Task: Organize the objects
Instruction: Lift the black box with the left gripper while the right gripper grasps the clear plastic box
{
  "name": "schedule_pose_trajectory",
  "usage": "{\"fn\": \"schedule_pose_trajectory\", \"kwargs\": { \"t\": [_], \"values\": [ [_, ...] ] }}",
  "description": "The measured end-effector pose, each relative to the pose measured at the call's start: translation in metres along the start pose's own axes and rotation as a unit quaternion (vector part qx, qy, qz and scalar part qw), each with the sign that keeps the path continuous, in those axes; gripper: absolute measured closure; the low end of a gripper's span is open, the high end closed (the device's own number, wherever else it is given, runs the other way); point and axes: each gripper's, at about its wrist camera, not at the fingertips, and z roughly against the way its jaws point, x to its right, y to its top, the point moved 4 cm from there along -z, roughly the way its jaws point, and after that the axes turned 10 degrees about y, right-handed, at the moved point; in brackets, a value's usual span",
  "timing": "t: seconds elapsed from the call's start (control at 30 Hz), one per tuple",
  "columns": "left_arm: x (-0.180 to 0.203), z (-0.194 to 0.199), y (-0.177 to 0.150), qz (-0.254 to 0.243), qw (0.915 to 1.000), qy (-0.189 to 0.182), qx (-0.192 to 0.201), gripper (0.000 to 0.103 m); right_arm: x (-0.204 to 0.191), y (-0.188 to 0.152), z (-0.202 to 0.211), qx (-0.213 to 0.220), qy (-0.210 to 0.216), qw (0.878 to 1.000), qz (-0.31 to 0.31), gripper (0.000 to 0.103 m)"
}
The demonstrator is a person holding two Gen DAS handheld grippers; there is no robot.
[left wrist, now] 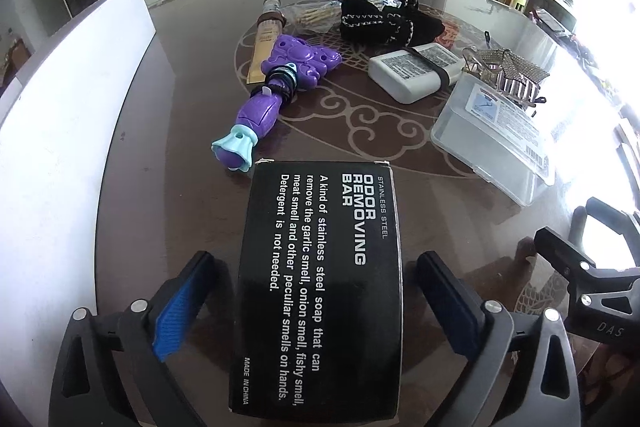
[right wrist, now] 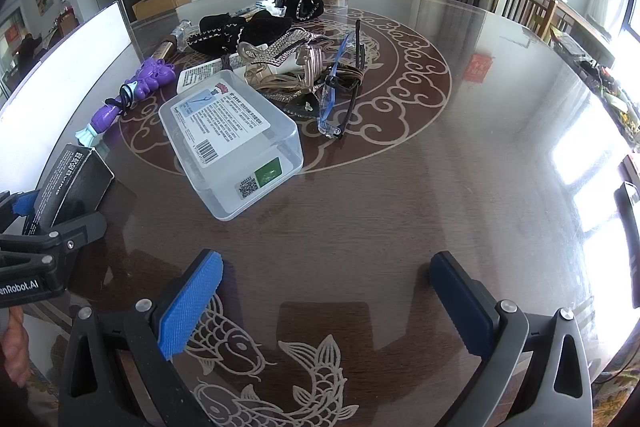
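A: From the left wrist, what sits at the left claw (left wrist: 316, 301)?

B: A black box (left wrist: 320, 287), lying flat on the counter (left wrist: 180, 75) between the two pads; the pads stand wide apart with a gap on each side, gripping nothing. Its white print reads "STAINLESS STEEL ODOR REMOVING BAR" and "MADE IN CHINA". At 11 o'clock from it lies a purple toy (left wrist: 276, 91) with a pale blue flared end.

A: And what can't that view show?

B: The blue-framed glasses (right wrist: 340, 83). The right wrist view has them at 12 o'clock, just beside the clear plastic case (right wrist: 232, 143), whose white label carries a barcode and a green sticker. That view also catches "enRobot.AI" on the left claw's body at 9 o'clock.

A: The right claw (right wrist: 326, 301)?

B: Spread apart, empty, over carved fish (right wrist: 316, 375) in the counter top.

A: Further right in the left view?

B: A white adapter (left wrist: 412, 71), then a rhinestone sandal (left wrist: 508, 75) at 2 o'clock.
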Motion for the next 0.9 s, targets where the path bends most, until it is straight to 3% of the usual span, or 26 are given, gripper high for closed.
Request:
{"fn": "schedule_pose_trajectory", "kwargs": {
  "t": [0.57, 0.63, 0.73, 0.9],
  "values": [
    [-0.003, 0.005, -0.003, -0.007, 0.9994, -0.009, 0.034, 0.000, -0.002, 0.001, 0.003, 0.005, -0.001, 1.000, 0.005, 0.000],
    [-0.004, 0.004, -0.002, -0.009, 0.9993, -0.011, 0.034, 0.000, -0.009, 0.005, 0.016, 0.035, 0.029, 0.999, 0.013, 0.000],
    [-0.004, 0.004, -0.003, -0.010, 0.9990, -0.012, 0.043, 0.000, -0.016, 0.021, 0.034, 0.074, 0.124, 0.989, 0.012, 0.000],
    [-0.004, 0.003, -0.002, -0.008, 0.9989, -0.012, 0.045, 0.000, -0.035, 0.063, 0.008, 0.008, 0.116, 0.991, 0.071, 0.000]
  ]
}}
